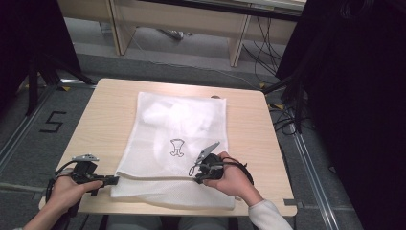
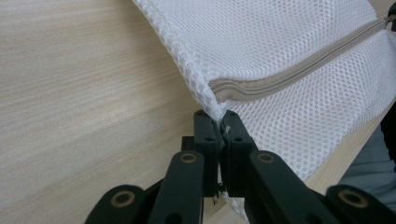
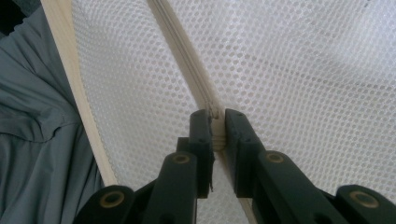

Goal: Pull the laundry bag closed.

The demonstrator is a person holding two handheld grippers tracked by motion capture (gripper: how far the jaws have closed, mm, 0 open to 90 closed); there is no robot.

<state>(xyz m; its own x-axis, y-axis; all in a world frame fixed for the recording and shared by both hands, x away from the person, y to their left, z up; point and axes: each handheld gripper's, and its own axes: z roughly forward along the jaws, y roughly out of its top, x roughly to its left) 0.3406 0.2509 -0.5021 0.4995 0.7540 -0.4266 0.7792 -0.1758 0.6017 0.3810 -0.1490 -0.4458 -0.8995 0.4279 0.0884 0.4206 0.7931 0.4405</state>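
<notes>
A dark numeral "5" (image 1: 53,121) is marked on the grey floor (image 1: 28,143) to the left of the surface, standing slanted in the high view. On the white mesh bag (image 1: 158,120) sits a small dark outline emblem (image 1: 177,147), a drawn figure with no letters that can be read. No other text, label or brand is legible.
</notes>
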